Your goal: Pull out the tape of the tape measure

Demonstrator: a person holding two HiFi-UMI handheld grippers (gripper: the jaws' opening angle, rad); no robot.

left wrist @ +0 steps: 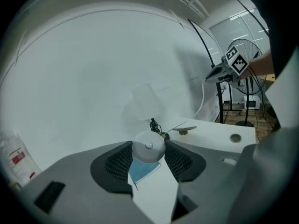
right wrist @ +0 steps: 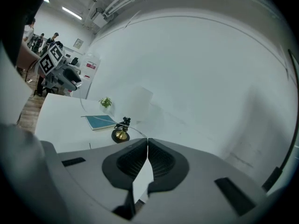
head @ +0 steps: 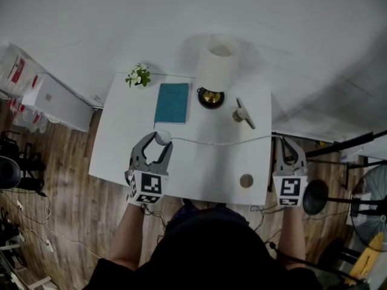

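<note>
A round white tape measure sits between the pads of my left gripper, held above the left part of the white table. In the left gripper view the case fills the gap between both pads. A thin white tape runs from it rightward across the table to my right gripper just past the table's right edge. In the right gripper view the jaws are pressed together on the tape's end, and the tape curves away toward the left gripper.
Behind the tape lie a teal book, a white-shaded lamp with a brass base, a small potted plant and a small beige tool. A round disc sits near the front right. Stands and a fan crowd the floor at right.
</note>
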